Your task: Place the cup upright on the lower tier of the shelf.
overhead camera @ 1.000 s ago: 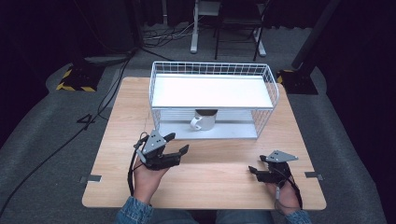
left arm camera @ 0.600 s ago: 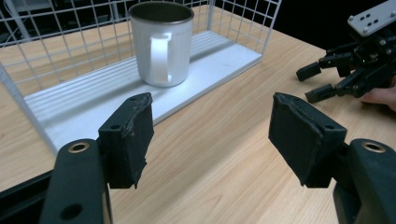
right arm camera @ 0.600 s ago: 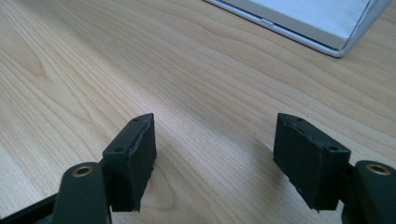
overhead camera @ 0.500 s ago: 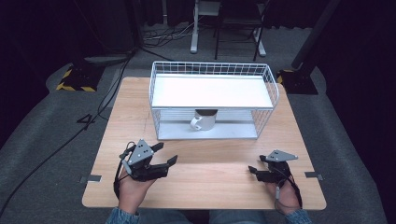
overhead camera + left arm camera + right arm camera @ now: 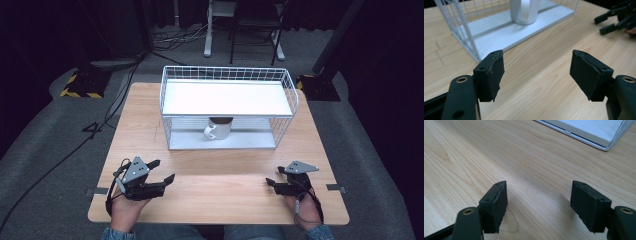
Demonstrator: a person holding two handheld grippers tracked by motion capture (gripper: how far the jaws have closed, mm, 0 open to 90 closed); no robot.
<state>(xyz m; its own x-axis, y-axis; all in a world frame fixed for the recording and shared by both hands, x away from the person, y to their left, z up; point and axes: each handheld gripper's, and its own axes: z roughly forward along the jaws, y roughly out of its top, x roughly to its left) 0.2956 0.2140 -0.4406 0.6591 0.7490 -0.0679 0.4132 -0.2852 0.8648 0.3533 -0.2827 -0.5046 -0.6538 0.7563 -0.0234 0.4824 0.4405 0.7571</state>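
A white mug (image 5: 218, 129) stands on the lower shelf of a white wire rack (image 5: 227, 97) at the table's middle back; in the left gripper view the mug (image 5: 524, 11) sits ahead on the rack's base. My left gripper (image 5: 164, 170) rests low at the front left, jaws wide apart and empty (image 5: 537, 72). My right gripper (image 5: 275, 176) lies at the front right, open too, with only bare wood between its pads (image 5: 538, 203). Both are well short of the rack.
The wooden table (image 5: 220, 200) has free room between the two grippers and in front of the rack. The rack's upper shelf (image 5: 227, 97) is a flat white panel. Dark floor, cables and stands lie beyond the far edge.
My left gripper has drawn back toward the front left corner of the table and sunk lower. The right gripper has stayed where it was.
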